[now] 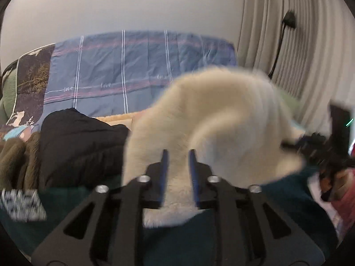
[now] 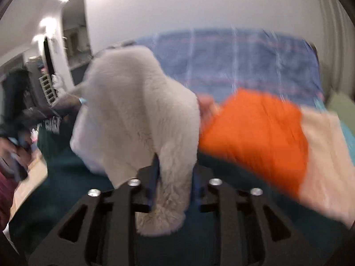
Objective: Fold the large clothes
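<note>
- The fluffy cream fleece garment (image 1: 213, 119) was bunched and arched up over the dark teal surface (image 1: 288, 199), pretty blurry.
- My left tool (image 1: 178, 155) was clamped on one thick fold of it.
- My right tool (image 2: 175, 173) pinched another fold (image 2: 137, 110), fuzzy pile spilling past the fingers.
- An orange garment (image 2: 255, 133) lay just beside it.

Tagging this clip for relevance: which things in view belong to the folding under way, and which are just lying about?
In the job:
- cream fleece garment, lifted between both grippers
- left gripper, shut on it
- right gripper, shut on it

Lying about:
- black garment
- orange garment
- blue plaid sheet
</note>
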